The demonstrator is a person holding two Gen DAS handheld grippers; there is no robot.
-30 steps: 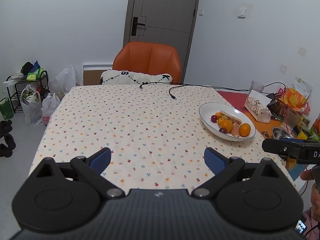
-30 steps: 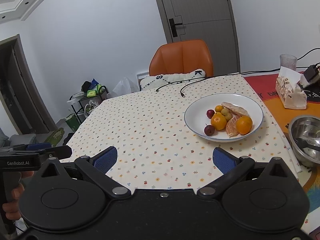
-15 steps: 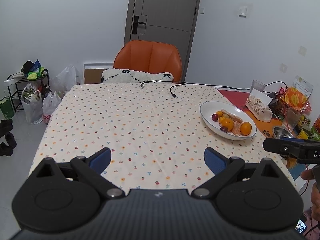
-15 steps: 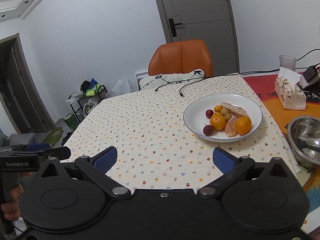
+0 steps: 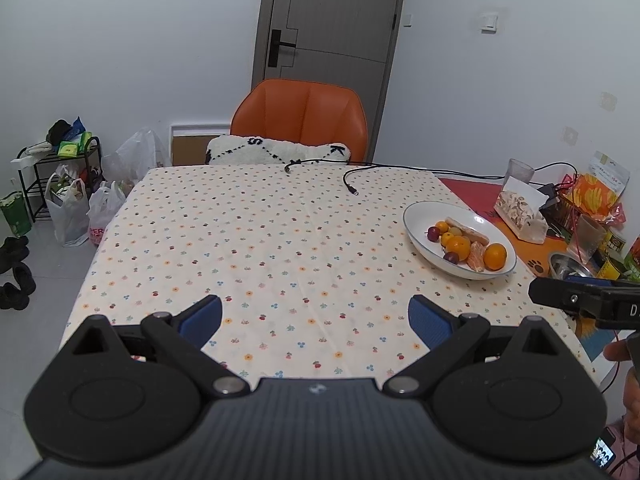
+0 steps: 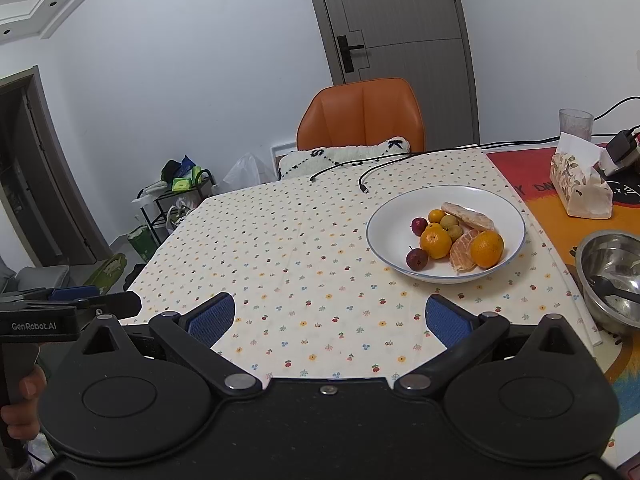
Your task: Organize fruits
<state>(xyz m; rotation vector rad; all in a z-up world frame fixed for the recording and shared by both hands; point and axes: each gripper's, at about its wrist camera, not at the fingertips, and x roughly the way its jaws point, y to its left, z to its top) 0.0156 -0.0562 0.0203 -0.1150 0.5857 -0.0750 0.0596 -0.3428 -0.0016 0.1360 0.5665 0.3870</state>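
A white bowl (image 6: 496, 204) (image 5: 424, 216) sits at the right of the dotted tablecloth. It holds two oranges (image 6: 486, 249), a peeled segment cluster (image 6: 462, 256), small dark plums (image 6: 417, 259), small yellow-green fruits and a flat biscuit-like piece (image 6: 468, 216). My right gripper (image 6: 330, 316) hovers open above the near table edge, short of the bowl and to its left. My left gripper (image 5: 316, 316) is open too, over the near middle of the cloth, with the bowl ahead on its right. Neither holds anything.
A steel bowl with a spoon (image 6: 612, 276), a tissue pack (image 6: 580, 184) and a clear cup (image 6: 575, 122) stand right of the cloth. Black cables (image 5: 352, 184) lie at the far edge before an orange chair (image 5: 300, 120). Bags and a rack (image 5: 68, 196) stand left.
Both grippers have drifted slightly back and the views shifted a little; the bowl sits marginally farther in the left view. Jaws stay open; the fruit has not moved.
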